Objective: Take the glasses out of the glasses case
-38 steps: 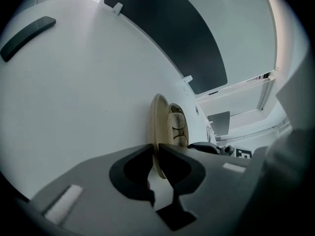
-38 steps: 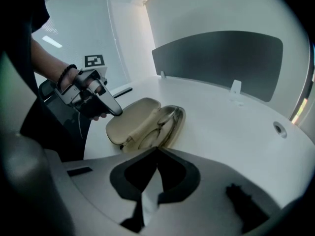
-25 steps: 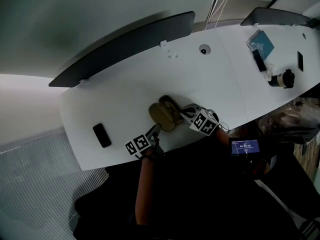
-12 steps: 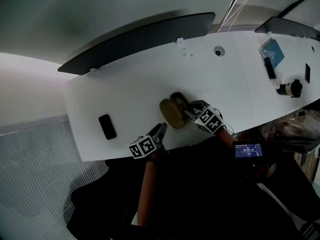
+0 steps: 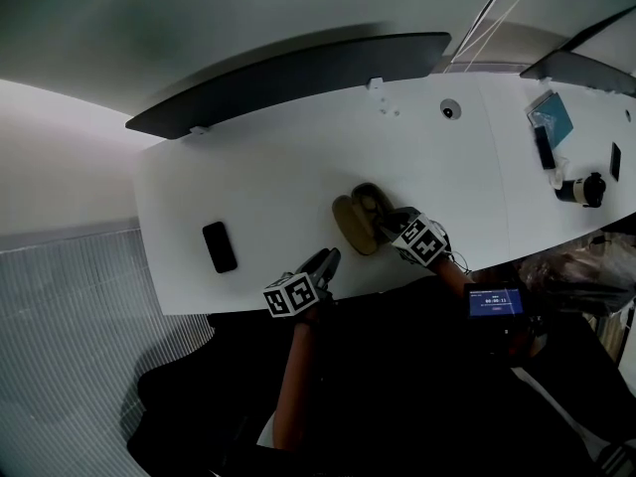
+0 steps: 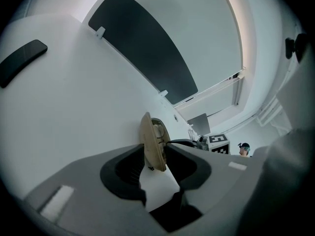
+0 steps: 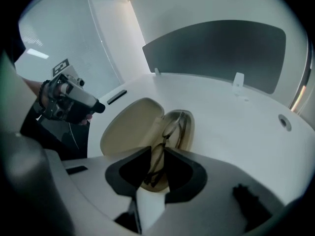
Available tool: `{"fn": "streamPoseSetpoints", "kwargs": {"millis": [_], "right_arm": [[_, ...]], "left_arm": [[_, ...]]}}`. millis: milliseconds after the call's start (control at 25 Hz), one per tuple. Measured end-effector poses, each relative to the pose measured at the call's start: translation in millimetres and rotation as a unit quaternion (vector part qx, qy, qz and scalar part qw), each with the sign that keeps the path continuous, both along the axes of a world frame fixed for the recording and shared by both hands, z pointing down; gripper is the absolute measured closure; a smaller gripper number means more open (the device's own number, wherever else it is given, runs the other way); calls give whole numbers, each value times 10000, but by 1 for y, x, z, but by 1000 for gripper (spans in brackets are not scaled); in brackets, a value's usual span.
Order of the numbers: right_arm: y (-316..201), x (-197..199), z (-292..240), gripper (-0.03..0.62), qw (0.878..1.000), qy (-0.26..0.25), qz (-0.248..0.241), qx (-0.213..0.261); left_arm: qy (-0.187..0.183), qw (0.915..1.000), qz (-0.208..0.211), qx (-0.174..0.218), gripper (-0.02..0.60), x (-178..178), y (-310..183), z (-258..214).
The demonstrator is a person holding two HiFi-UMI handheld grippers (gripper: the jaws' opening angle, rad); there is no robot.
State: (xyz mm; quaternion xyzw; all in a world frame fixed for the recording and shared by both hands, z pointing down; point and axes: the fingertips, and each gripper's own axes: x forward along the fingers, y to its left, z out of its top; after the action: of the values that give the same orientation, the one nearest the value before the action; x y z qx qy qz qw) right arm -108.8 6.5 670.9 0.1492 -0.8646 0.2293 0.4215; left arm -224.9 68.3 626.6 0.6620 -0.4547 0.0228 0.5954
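Glasses case (image 5: 354, 225) lies open on the desk (image 5: 258, 187), close to the near edge and about midway along it. The lid is folded flat toward the left gripper's side.

Glasses (image 7: 173, 126) lie in the tray half. Their long axis runs away from the right gripper (image 7: 157, 154), almost in line with its jaws.

Right jaws are narrow and straddle the near end of the frame, with thin wire passing between them. They look pinched on it, and the far end rests in the tray.

Left gripper (image 5: 323, 264) sits at the near edge, apart from the case. Its jaws are parted and hold nothing, with the lid's edge in line beyond them.

Judgement: the right gripper is the nearer one. The lift calls for a pull up and back along the frame's axis, clear of the tray lip.
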Motion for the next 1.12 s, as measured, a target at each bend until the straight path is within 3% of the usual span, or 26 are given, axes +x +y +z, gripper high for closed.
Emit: {"fn": "streamPoseSetpoints", "kwargs": {"millis": [200,360,480,560,760,880,920,960,1040,1080,1120], "right_arm": [[-1,5,12,510,9997,83,106,-197],[1,5,11,522,9994,-37,158,-322],[-1,4,7,542,9979,-246,348,-497],[-3,3,3,562,9956,-423,488,-686],[4,-4,-8,571,9878,-784,457,-1265],[9,-8,-18,572,9746,-1220,592,-1784],[11,-9,-23,572,9690,-1371,600,-1966],[14,-10,-27,572,9636,-1501,583,-2136],[21,-13,-34,572,9541,-1684,492,-2429],[24,-15,-36,572,9499,-1752,433,-2554],[27,-17,-39,572,9459,-1815,380,-2663]], "left_arm": [[-174,9996,113,203,439,-1,-7,-6],[-566,9944,339,822,442,4,-22,-24],[-1058,9808,792,1437,442,13,-35,-38],[-1467,9641,1192,1868,442,19,-40,-47],[-2292,9086,2471,2465,451,34,-35,-49],[-2776,8778,2885,2631,451,31,-30,-43],[-3055,8611,3058,2676,448,28,-28,-38],[-3398,8379,3293,2722,434,25,-25,-33],[-4080,7790,3833,2823,379,18,-19,-24],[-4305,7550,4031,2867,353,15,-17,-20],[-4422,7412,4136,2898,331,13,-16,-17]]}}
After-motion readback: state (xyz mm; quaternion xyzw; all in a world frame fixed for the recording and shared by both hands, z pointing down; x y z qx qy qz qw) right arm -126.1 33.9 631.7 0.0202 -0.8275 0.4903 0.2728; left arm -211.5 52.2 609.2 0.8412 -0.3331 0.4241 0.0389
